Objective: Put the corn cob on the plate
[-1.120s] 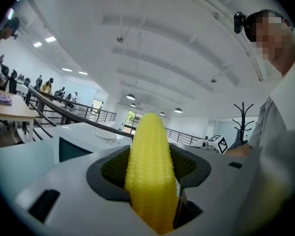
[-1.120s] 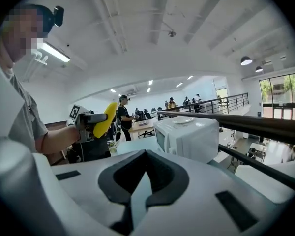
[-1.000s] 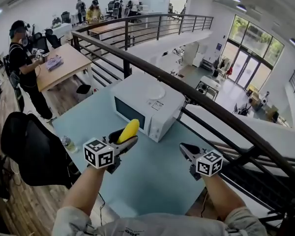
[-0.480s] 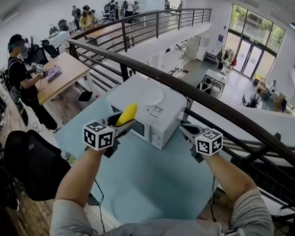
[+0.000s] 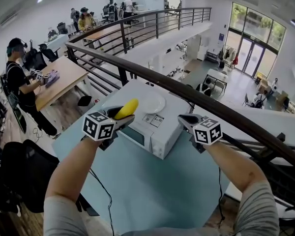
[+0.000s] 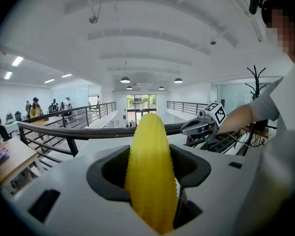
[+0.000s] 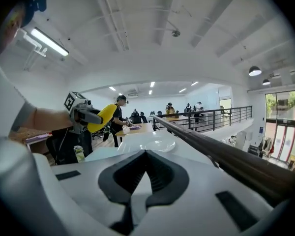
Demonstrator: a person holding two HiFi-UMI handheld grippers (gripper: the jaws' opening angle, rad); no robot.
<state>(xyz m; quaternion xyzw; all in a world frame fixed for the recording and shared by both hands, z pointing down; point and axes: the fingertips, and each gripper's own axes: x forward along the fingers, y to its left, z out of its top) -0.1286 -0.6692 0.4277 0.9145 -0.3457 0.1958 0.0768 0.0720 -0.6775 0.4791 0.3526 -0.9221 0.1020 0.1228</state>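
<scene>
The corn cob (image 5: 126, 109) is riding upright-tilted in the left gripper (image 5: 120, 118), whose jaws are clamping its lower half while the yellow tip is sticking out past them, and it is now hanging over the near left part of the microwave oven (image 5: 155, 134) rather than over the pale blue surface (image 5: 152, 191) where it was a second ago. Both hands have been travelling forward together, so the cob is now sitting just beside the left rim of the white plate (image 5: 153, 103), which is lying empty on top of the oven (nothing is touching it yet). The grip itself is not changing: the jaws are holding the same spread on the cob throughout the carry. The right gripper (image 5: 183, 119) is coming along on the far side of the plate with its jaws together and nothing between them, so it is taking no part in the placing as far as one can judge. What this is meaning for the task: the carry is nearly over, and a short reach inward over the plate, a lowering and a release are what is remaining.
</scene>
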